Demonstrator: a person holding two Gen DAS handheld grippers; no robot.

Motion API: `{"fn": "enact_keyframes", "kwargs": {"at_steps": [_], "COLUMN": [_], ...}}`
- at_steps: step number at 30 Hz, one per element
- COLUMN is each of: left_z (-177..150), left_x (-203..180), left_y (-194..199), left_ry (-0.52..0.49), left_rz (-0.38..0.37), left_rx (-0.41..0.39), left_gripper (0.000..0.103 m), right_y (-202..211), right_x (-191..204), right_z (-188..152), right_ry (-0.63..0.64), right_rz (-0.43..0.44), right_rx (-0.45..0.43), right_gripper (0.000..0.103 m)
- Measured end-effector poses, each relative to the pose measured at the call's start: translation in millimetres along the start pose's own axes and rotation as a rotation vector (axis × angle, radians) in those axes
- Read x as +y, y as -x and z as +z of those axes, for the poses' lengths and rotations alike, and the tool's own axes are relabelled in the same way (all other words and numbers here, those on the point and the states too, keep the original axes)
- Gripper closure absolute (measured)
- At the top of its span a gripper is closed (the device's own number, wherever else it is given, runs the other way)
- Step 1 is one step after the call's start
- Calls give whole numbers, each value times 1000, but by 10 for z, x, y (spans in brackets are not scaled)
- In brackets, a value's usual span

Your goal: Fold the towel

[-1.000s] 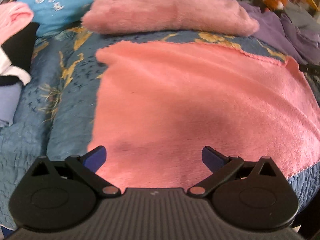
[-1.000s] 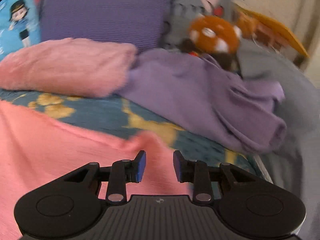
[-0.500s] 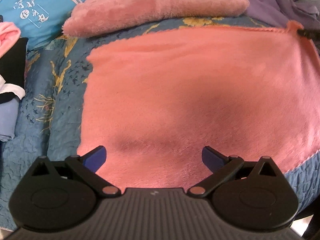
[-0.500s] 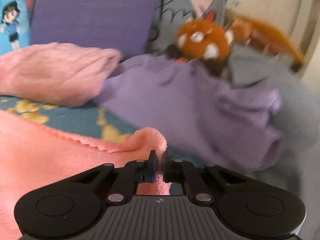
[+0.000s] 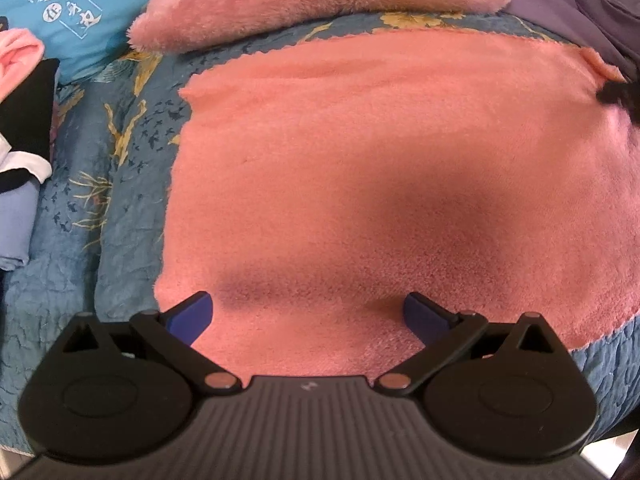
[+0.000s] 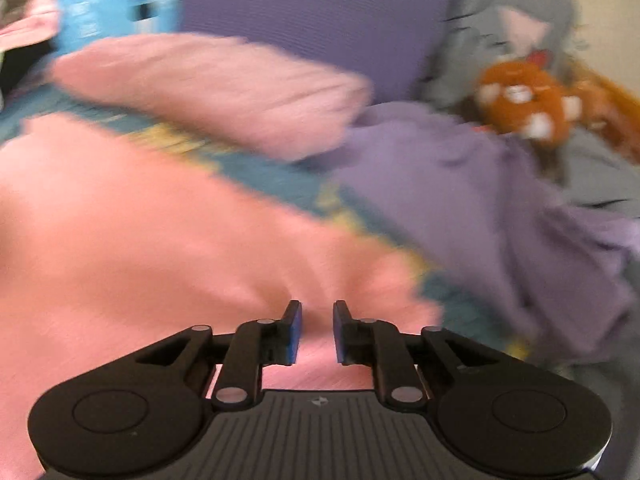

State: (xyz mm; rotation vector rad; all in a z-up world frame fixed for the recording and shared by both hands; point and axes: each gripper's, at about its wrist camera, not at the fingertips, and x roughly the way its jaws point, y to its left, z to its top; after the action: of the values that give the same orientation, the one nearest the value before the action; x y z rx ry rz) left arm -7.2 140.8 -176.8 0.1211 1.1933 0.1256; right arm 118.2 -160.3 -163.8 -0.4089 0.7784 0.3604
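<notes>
A salmon-pink towel (image 5: 380,184) lies spread flat on the blue patterned bedspread (image 5: 120,184). My left gripper (image 5: 308,314) hovers wide open over the towel's near edge, close to its near left corner, with nothing between its fingers. My right gripper (image 6: 316,332) is at the towel's far right corner. Its jaws are a narrow gap apart with pink cloth (image 6: 160,260) pinched between them, and creases run in toward the gap. That view is blurred by motion. The left wrist view shows the right gripper (image 5: 618,94) as a dark shape at the right edge.
A fluffy pink cushion (image 5: 320,0) lies just beyond the towel. Purple cloth (image 6: 500,200) is heaped right of the towel, with an orange plush toy (image 6: 524,100) behind it. A blue printed pillow (image 5: 68,12) and folded clothes (image 5: 20,128) lie to the left.
The right gripper closed on the towel's far right corner, and its view has since swung left with blur and a slightly wider jaw gap. The left gripper stayed open and hardly moved.
</notes>
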Motion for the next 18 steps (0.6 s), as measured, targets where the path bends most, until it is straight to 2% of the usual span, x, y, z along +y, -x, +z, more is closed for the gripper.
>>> {"fn": "enact_keyframes", "kwargs": {"at_steps": [1,3,5,6,9,12,15,17,18], "left_z": [0,4,7,6,8,14,23,28,30], "left_x": [-2,-3,-6,-13,-32,-40,-63,-76,-82], "left_y": [-1,1,4,5,8,-9,-16,-15,-14], "left_ry": [-2,-2,-2,-4,-12,-19,-26,-29,-30], "left_rz": [0,0,1,3,9,12,18,21,23], "left_rx": [0,1,1,1,2,4,7,7,8], "left_gripper": [0,0,0,0,0,0,0,0,0], "right_y": [35,113,190,200,126,-89,-244,-258,-238], "right_x": [10,-92,-235,-352,-778,-1108,-1235,-1222,-1175], "right_z": [-40,-93,-137,-157,-202,-272,-300,-264,-246], "right_ry": [1,-46,-113,-173,-394,-519,-553,-539,-520], "right_rz": [26,16,-6,-30,-63,32,122,120,108], "right_rx": [6,-28,-76,-92,-92,-47,-27,-42,-49], "right_gripper": [87,87,80,74,73,73,72,72,76]}}
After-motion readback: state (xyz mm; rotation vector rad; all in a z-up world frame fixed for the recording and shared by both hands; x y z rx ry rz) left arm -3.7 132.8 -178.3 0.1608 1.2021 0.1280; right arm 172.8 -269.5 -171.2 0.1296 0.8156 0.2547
